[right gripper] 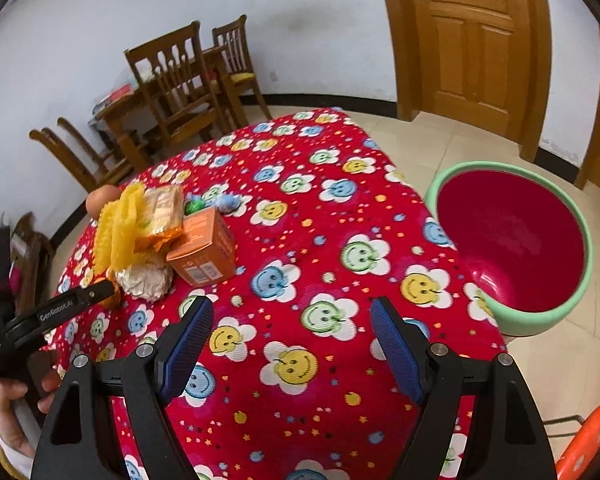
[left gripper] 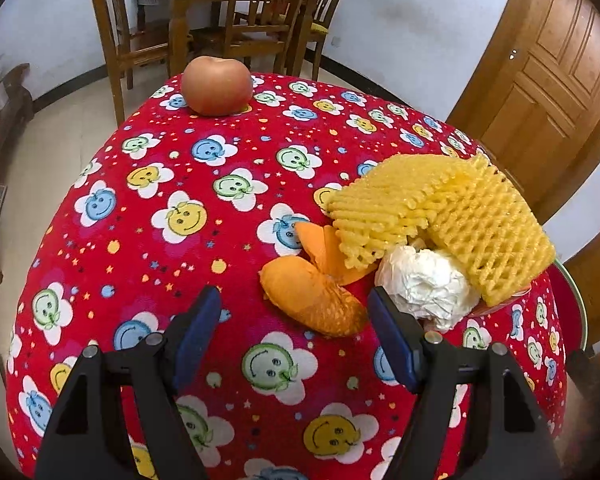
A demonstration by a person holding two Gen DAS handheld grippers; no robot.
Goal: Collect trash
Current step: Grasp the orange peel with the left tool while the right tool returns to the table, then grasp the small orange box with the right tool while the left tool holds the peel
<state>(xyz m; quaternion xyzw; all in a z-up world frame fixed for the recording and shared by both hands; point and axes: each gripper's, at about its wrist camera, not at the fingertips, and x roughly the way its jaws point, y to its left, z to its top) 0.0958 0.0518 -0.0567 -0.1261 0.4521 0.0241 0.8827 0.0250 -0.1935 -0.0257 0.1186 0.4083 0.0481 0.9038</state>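
Trash is piled on the red smiley-print tablecloth (left gripper: 228,380): a yellow foam net (left gripper: 452,216), a crumpled white paper ball (left gripper: 424,284) and an orange peel-like scrap (left gripper: 312,300). My left gripper (left gripper: 294,308) hangs open just in front of the orange scrap, with nothing between its blue pads. The right wrist view shows the same pile from the side: yellow net (right gripper: 118,228), paper ball (right gripper: 146,278), a snack wrapper (right gripper: 162,212) and an orange carton (right gripper: 204,248). My right gripper (right gripper: 292,312) is open over bare cloth, between the pile and the green bin (right gripper: 512,240).
An apple (left gripper: 217,85) sits at the table's far edge. The bin stands on the floor beside the table's right edge, red inside. A hand (right gripper: 12,400) holds the left gripper's handle. Wooden chairs (left gripper: 260,20), a door (right gripper: 468,32) and an orange stool (right gripper: 588,440) surround the table.
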